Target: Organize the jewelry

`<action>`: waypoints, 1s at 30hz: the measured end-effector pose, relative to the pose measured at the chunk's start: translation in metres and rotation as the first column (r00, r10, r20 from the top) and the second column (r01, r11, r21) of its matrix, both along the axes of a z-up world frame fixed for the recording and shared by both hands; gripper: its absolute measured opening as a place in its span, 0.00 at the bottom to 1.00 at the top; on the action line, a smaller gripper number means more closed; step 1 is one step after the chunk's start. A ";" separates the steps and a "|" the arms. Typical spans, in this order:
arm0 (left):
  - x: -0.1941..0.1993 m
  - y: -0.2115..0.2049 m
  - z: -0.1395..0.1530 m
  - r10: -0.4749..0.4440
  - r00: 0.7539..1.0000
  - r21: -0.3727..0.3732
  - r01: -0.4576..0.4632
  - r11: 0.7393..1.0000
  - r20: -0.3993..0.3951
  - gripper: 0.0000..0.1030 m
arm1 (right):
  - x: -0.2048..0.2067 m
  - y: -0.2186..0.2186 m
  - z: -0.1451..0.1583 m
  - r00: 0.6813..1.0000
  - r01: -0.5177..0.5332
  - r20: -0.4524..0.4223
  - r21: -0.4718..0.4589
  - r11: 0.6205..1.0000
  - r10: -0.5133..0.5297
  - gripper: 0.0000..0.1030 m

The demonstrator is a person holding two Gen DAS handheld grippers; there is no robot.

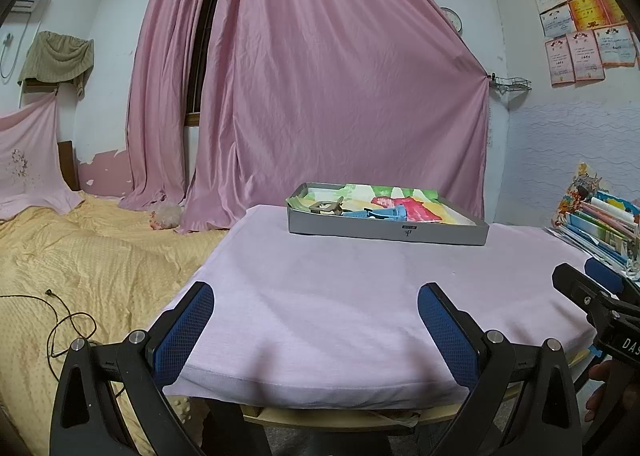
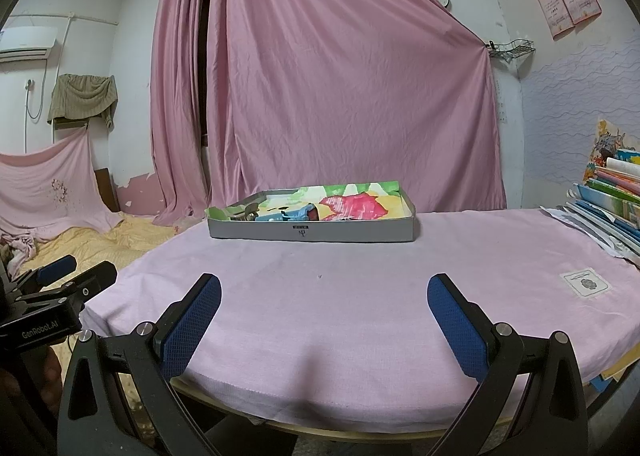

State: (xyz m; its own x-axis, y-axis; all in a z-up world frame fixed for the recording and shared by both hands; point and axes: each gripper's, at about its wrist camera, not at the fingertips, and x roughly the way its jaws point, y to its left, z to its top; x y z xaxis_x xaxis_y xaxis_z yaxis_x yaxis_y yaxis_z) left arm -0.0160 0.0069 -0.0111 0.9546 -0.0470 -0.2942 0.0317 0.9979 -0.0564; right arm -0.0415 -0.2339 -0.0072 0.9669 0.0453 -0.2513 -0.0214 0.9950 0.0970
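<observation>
A shallow grey box (image 1: 384,232) (image 2: 256,232) lined with colourful paper stands at the far side of the pink-covered table (image 1: 340,296) (image 2: 360,288). Inside it lie a tan hair clip (image 1: 327,207) (image 2: 249,211) and a blue clip (image 1: 382,213) (image 2: 286,213). My left gripper (image 1: 316,296) hangs open over the table's near edge, nothing between its fingers. Wide open too, my right gripper (image 2: 324,288) is empty above the near edge. Each gripper shows at the side of the other's view: the right one (image 1: 592,288), the left one (image 2: 76,276).
A stack of books and papers (image 2: 612,207) (image 1: 600,219) sits on the table's right side. A white label (image 2: 586,283) lies on the cloth at right. A bed with a yellow blanket (image 1: 80,276) and a thin cable (image 1: 68,320) is to the left. Pink curtains (image 1: 320,75) hang behind.
</observation>
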 end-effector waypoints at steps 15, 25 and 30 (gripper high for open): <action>0.000 0.000 0.000 0.002 1.000 0.005 -0.002 1.000 0.000 0.99 | 0.001 0.000 -0.001 1.000 -0.001 -0.005 0.001 1.000 0.001 0.98; 0.002 0.002 -0.003 0.003 1.000 0.008 -0.003 1.000 -0.002 0.99 | 0.002 0.001 -0.002 1.000 -0.001 -0.007 0.001 1.000 0.001 0.99; 0.002 0.002 -0.004 0.004 1.000 0.007 -0.004 1.000 -0.005 0.99 | 0.002 0.004 -0.005 1.000 0.000 -0.009 0.004 1.000 0.000 0.98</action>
State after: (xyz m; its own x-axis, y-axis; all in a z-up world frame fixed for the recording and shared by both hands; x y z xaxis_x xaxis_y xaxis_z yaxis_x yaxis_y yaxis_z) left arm -0.0139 0.0087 -0.0154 0.9533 -0.0415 -0.2993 0.0279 0.9984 -0.0496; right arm -0.0392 -0.2300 -0.0118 0.9645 0.0460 -0.2600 -0.0201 0.9946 0.1014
